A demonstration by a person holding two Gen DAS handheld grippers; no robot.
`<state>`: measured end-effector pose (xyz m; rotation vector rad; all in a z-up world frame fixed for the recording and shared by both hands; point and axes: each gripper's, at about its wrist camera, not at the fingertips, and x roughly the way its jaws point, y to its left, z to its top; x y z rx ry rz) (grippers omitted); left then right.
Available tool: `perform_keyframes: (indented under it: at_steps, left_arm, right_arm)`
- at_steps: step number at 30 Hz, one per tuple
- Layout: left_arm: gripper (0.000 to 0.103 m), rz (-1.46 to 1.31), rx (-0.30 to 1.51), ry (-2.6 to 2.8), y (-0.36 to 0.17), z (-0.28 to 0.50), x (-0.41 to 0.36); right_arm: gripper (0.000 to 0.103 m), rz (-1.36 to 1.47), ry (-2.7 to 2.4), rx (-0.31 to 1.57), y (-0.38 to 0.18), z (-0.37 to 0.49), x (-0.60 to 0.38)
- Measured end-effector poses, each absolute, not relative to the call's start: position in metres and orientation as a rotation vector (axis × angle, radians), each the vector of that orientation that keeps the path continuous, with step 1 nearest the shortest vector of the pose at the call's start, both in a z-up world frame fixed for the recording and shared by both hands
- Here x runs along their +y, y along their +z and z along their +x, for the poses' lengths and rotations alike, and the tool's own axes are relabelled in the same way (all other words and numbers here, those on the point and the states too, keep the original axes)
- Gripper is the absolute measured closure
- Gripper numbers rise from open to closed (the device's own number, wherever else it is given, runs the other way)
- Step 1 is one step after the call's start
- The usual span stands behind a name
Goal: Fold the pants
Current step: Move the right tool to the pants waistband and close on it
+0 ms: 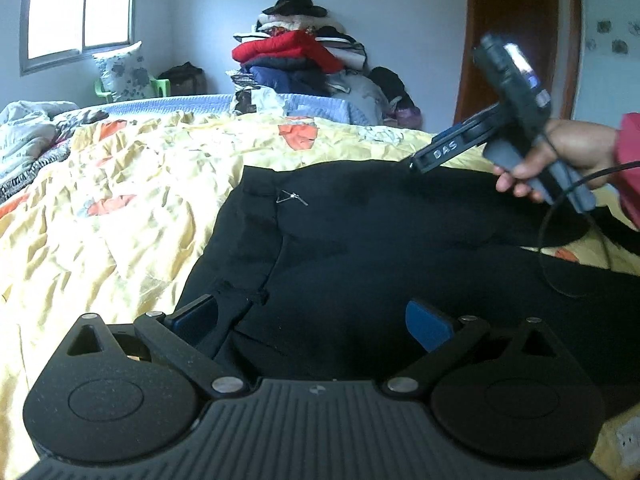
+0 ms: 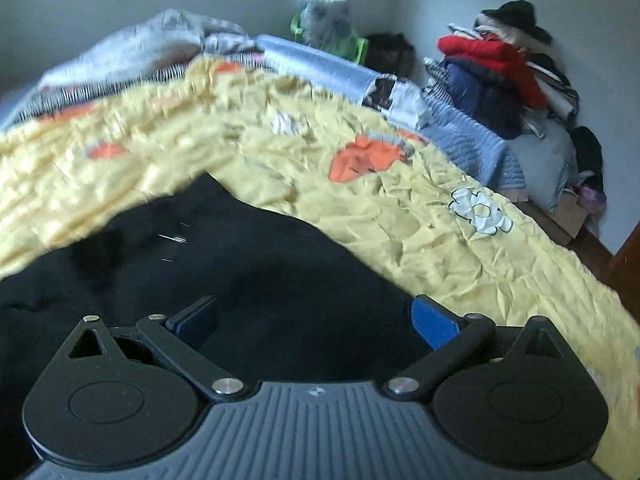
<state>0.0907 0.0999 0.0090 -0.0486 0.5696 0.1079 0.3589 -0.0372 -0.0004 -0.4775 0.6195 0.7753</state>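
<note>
Black pants [image 1: 360,240] lie spread on a yellow quilt [image 1: 120,200], waistband and zipper [image 1: 292,198] toward the far side. My left gripper [image 1: 312,320] is open, its blue pads low over the near part of the pants. My right gripper [image 1: 424,160], held in a hand, shows in the left wrist view at the far right edge of the pants. In the right wrist view it [image 2: 316,320] is open over the black pants [image 2: 240,280], with the yellow quilt [image 2: 400,208] beyond.
A pile of clothes [image 1: 300,56] stands against the far wall. A rumpled blanket [image 1: 28,128] lies at the left of the bed. A wooden door [image 1: 516,40] is at the right. A cable [image 1: 560,240] hangs from the right gripper.
</note>
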Motion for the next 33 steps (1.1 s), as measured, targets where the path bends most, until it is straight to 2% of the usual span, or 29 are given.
perform_keyframes:
  at_steps: [5,10,12,13,14,15,17,18,22,28,33]
  left_arm:
    - [0.002,-0.087,0.553,0.127,0.008,0.100,0.111]
    - [0.002,-0.060,0.554,0.137,0.007,0.107,0.111]
    - [0.001,-0.044,0.565,0.135,0.005,0.111,0.108]
    - [0.001,-0.038,0.575,0.137,0.004,0.114,0.107]
    - [0.001,-0.037,0.589,0.138,0.002,0.116,0.106]
    - [0.001,-0.039,0.599,0.136,0.000,0.117,0.106]
    - [0.001,-0.054,0.616,0.130,-0.003,0.119,0.107]
    - [0.001,-0.064,0.618,0.128,-0.003,0.118,0.109]
    - [0.001,-0.134,0.623,0.122,0.001,0.120,0.118]
    - [0.002,-0.455,0.642,0.087,0.018,0.143,0.163]
    - [0.002,-0.711,0.664,0.032,0.020,0.181,0.193]
  right_arm:
    - [0.000,-0.523,0.789,0.664,-0.017,0.406,-0.034]
    - [0.000,-0.453,0.843,0.903,-0.036,0.449,-0.039]
    - [0.001,-0.450,0.848,0.917,-0.041,0.450,-0.042]
    - [0.005,-0.454,0.866,0.905,-0.041,0.447,-0.042]
    - [0.021,-0.457,0.897,0.877,-0.040,0.441,-0.044]
    - [0.032,-0.456,0.909,0.850,-0.038,0.436,-0.045]
    - [0.077,-0.482,0.905,0.797,-0.033,0.424,-0.046]
    - [0.086,-0.511,0.891,0.770,-0.032,0.417,-0.045]
    - [0.095,-0.595,0.852,0.679,-0.028,0.389,-0.042]
    - [0.095,-0.794,0.806,0.443,-0.020,0.306,-0.038]
    - [0.095,-0.879,0.817,0.348,-0.021,0.242,-0.045]
